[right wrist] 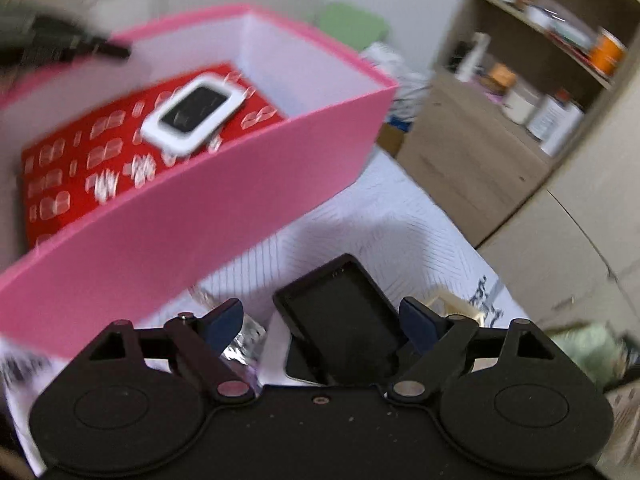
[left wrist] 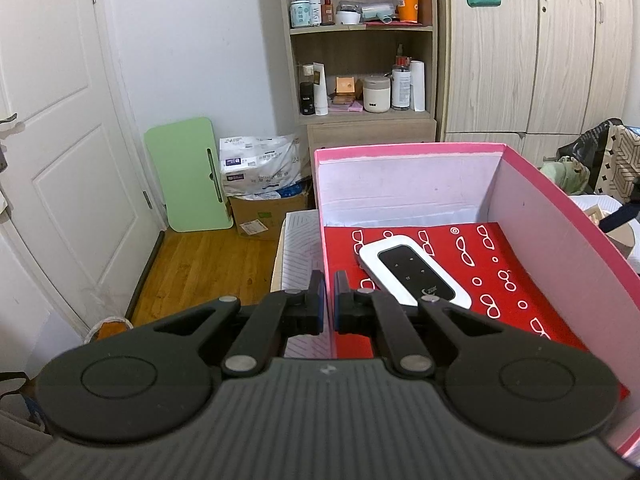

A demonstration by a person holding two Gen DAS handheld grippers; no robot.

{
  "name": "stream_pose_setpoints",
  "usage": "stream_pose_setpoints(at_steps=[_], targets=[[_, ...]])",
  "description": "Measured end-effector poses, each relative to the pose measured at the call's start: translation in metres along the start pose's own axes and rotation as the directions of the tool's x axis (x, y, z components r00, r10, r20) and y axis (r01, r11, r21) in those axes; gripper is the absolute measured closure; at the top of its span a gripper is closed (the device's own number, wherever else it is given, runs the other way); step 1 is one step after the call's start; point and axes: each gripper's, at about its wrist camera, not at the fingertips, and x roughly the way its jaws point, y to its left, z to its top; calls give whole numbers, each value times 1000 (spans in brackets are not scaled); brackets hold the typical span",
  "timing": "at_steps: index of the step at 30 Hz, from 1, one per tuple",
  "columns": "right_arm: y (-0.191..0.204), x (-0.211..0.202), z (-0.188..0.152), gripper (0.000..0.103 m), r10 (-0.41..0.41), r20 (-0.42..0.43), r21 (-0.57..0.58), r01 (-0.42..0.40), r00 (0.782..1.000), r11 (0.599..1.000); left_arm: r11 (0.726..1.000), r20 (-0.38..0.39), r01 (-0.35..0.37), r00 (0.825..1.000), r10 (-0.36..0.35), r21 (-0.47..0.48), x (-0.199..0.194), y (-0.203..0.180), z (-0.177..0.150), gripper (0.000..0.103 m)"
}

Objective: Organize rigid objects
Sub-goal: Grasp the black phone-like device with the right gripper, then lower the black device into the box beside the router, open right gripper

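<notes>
A pink box (left wrist: 560, 216) with white inner walls stands on a white quilted surface (right wrist: 380, 220). Inside it, a white device with a black face (left wrist: 412, 276) lies on a red patterned item (left wrist: 500, 260). My left gripper (left wrist: 329, 280) is shut on the box's thin left wall, one finger inside and one outside. In the right wrist view the same box (right wrist: 200, 220) and device (right wrist: 196, 116) appear blurred. My right gripper (right wrist: 321, 306) stands open over a flat black rectangular object (right wrist: 340, 312) lying beside the box; the left pad is clear of it, the right pad close.
A shiny clear item (right wrist: 248, 340) and a cream-gold item (right wrist: 448, 300) lie beside the black object. Beyond the box are a shelf unit with bottles (left wrist: 360, 40), a wardrobe (left wrist: 540, 60), a white door (left wrist: 60, 120), a green board (left wrist: 188, 176) and a cardboard box (left wrist: 264, 216).
</notes>
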Motion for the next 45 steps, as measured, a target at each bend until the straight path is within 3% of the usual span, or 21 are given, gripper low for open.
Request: stream_pose_setpoints(at_steps=[4, 9, 11, 14, 18, 20, 21, 22, 23, 27, 31, 35, 41, 43, 45], targets=[[-11, 2, 7, 16, 120, -1, -84, -120, 993, 989, 1000, -2, -6, 1000, 6, 9, 0, -1, 1, 99], [-30, 12, 14, 16, 141, -37, -92, -143, 989, 985, 1000, -1, 0, 1000, 0, 6, 0, -1, 1, 99], [-34, 24, 13, 17, 199, -69, -55, -202, 978, 978, 1000, 0, 1, 1000, -1, 6, 0, -1, 1, 99], [-31, 32, 8, 23, 168, -35, -5, -169, 985, 986, 1000, 0, 2, 1000, -2, 4, 1, -1, 1, 99], [-31, 26, 5, 25, 161, 16, 99, -162, 987, 982, 1000, 0, 8, 1000, -8, -3, 0, 0, 1, 99], [-26, 22, 5, 27, 115, 32, 126, -118, 993, 985, 1000, 1, 11, 1000, -11, -4, 1, 1, 1, 98], [-24, 20, 5, 31, 98, 40, 148, -103, 994, 984, 1000, 1, 10, 1000, -10, -4, 1, 1, 1, 98], [-24, 16, 4, 48, 90, 59, 171, -99, 994, 980, 1000, 1, 12, 1000, -12, -6, 1, 1, 1, 98], [-24, 12, 3, 86, 92, 74, 196, -105, 993, 975, 1000, 1, 12, 1000, -12, -8, 1, 1, 1, 98], [-24, 10, 1, 84, 82, 53, 250, -93, 995, 964, 1000, 2, 14, 1000, -14, -11, 1, 3, 1, 98], [-17, 15, -5, 83, 44, 31, 201, -50, 999, 978, 1000, 2, 15, 1000, -15, -13, 1, 2, 0, 98], [-11, 13, -4, 73, 43, 33, 159, -48, 999, 986, 1000, 1, 14, 1000, -14, -13, 1, 3, 0, 98], [-1, 26, 11, 72, -20, -2, 127, 21, 1000, 992, 1000, 2, 16, 1000, -15, -15, 1, 3, 0, 98], [0, 28, 15, 96, -63, -11, 142, 64, 998, 988, 1000, 1, 15, 1000, -15, -12, 1, 3, 0, 98], [-4, 24, 16, 96, -53, -5, 212, 53, 999, 976, 1000, 2, 15, 1000, -15, -14, 1, 3, 0, 97]])
